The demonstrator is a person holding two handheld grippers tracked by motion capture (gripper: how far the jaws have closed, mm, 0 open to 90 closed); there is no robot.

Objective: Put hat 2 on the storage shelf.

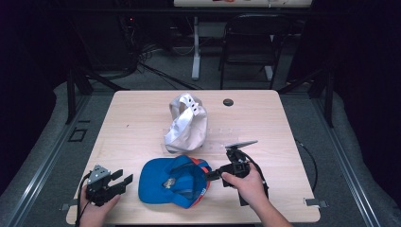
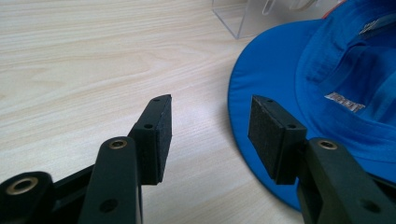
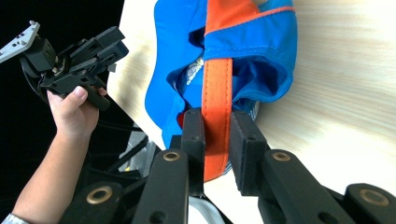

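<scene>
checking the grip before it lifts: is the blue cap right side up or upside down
Upside down. The blue cap lies crown down, its inner lining and sewn label facing up, and the right tongs pinch its orange strap.

Black two-jaw tool [image 3: 216, 140] (brass screw bushings), grey triangular plate, trailing cable.

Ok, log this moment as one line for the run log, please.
right gripper: shut on orange strap of blue cap | left gripper: open, beside cap brim | white cap: untouched, behind

Bare table [image 1: 142, 118] left of white cap [image 1: 187, 124]
</scene>
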